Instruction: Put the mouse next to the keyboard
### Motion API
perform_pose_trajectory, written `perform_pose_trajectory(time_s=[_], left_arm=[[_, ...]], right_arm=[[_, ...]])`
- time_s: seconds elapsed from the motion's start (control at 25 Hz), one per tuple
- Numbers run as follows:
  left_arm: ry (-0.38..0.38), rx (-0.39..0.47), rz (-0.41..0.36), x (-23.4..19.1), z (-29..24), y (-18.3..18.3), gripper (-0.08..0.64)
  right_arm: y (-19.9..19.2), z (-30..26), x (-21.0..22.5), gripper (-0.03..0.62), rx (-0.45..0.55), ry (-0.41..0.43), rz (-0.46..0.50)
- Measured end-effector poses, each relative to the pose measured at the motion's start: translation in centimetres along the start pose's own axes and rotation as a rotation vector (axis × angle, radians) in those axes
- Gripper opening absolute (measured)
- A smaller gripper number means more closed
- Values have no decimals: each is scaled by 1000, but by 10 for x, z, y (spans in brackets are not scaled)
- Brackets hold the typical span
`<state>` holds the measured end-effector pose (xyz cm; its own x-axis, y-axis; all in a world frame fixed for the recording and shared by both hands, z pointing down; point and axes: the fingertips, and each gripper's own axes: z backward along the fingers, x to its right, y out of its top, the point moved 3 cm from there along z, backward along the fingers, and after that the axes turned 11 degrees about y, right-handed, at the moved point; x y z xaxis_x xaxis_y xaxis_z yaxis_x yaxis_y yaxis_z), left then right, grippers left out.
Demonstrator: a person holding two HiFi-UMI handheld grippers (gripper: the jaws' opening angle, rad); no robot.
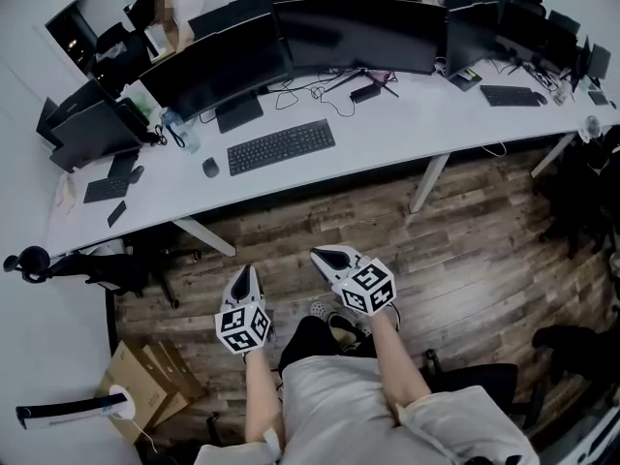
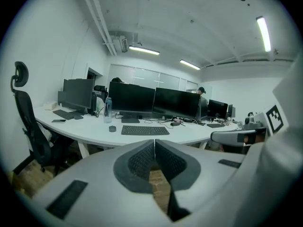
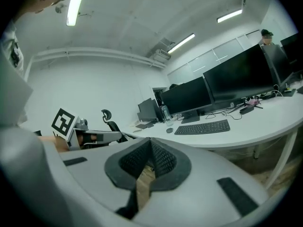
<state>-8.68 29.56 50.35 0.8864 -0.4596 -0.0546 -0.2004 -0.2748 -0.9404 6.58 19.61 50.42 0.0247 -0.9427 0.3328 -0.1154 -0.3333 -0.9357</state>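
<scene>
Desk mouse well beyond fingers

Right gripper view: jaws together, desk ahead.

Right gripper jaws closed tip to tip, nothing between them, wood floor below. Beyond, on the white desk: black keyboard, dark mouse just left of it and apart, bottle, two dark monitors. Left gripper at left, office chair behind it.

Black keyboard, dark mouse, white desk
</scene>
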Motion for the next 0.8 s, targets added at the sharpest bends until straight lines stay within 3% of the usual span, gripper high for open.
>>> perform_pose_trajectory(time_s=[0.44,0.52,0.72,0.8], left_arm=[[-17,6,51,0,-16,2,28],[-20,-2,70,-2,-18,3,162],[3,8,72,-4,-21,9,240],[11,17,80,-6,-21,9,250]], right_arm=[[26,9,19,9,52,-89,6],[27,10,21,11,59,-103,8],[29,11,22,199,68,-87,-10],[27,8,22,236,59,-79,-17]])
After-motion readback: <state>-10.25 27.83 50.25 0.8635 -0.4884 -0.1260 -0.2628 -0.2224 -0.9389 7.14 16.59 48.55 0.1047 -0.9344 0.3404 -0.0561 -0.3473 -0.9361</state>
